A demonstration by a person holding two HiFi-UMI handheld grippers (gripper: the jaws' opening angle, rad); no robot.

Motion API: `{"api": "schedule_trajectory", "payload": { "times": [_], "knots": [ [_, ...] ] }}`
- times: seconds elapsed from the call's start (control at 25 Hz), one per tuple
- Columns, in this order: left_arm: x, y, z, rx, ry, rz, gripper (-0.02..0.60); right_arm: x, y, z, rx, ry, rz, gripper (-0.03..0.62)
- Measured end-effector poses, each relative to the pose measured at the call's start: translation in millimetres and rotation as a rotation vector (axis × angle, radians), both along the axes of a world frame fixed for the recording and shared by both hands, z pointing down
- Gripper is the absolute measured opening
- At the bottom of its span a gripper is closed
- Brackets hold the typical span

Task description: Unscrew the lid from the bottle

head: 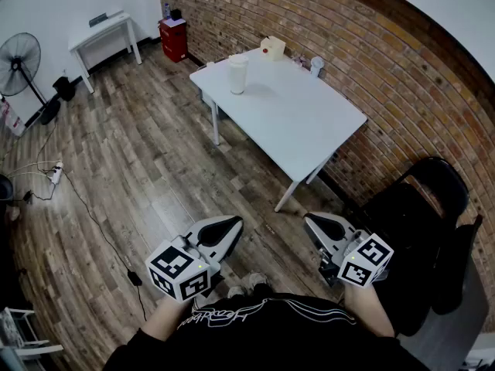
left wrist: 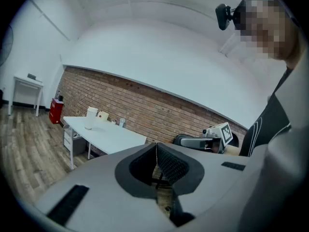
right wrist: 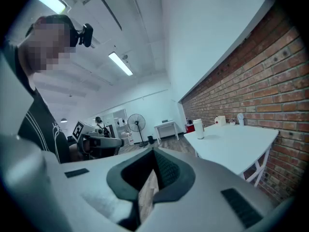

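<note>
Left gripper [head: 225, 229] jaws closed, empty; right gripper [head: 319, 225] likewise, both held near level, side by side

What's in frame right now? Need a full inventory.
bottle: 1, whitish, lid on, far end of the table
table: 1, white, beside the brick wall
box: 1, white with a red mark, table's far edge
round item: 1, pale, table edge by the wall; too small to identify
desk: 1, white, far left
cabinet: 1, red, far corner
fan: 1, black, on the floor, left
power strip: 1, white, on the floor, left
chair: 1, black, right
left gripper: 1, white and black, shut, empty
right gripper: 1, white and black, shut, empty
</note>
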State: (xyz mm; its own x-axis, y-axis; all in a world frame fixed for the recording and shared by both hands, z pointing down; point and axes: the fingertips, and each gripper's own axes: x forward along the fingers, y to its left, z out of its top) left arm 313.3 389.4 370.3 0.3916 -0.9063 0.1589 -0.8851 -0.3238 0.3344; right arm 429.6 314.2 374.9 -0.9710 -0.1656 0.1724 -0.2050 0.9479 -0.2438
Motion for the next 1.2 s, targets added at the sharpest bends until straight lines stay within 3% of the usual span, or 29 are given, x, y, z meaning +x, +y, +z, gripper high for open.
{"api": "schedule_trajectory", "payload": {
  "times": [0.48,0.72,0.8,0.84,0.92,1.2],
  "knots": [
    [-18,48,-14,0.034,-0.011,-0.038,0.032,-19,39,-22,0.049,-0.029,0.001,-0.006],
    [-34,68,-18,0.05,-0.081,-0.097,0.034,-28,55,-20,0.049,-0.04,-0.011,-0.008],
    [-41,71,-22,0.064,-0.089,-0.114,0.035,-30,53,-21,0.05,-0.041,-0.004,0.019],
    [-44,72,-22,0.067,-0.09,-0.118,0.05,-32,50,-22,0.052,-0.042,0.001,0.048],
    [-48,72,-20,0.063,-0.095,-0.125,0.222,-36,43,-19,0.05,-0.039,0.009,0.116],
    [-83,58,-8,0.046,-0.095,-0.191,0.3,-69,8,-13,0.039,-0.047,-0.001,0.263]
  ]
}}
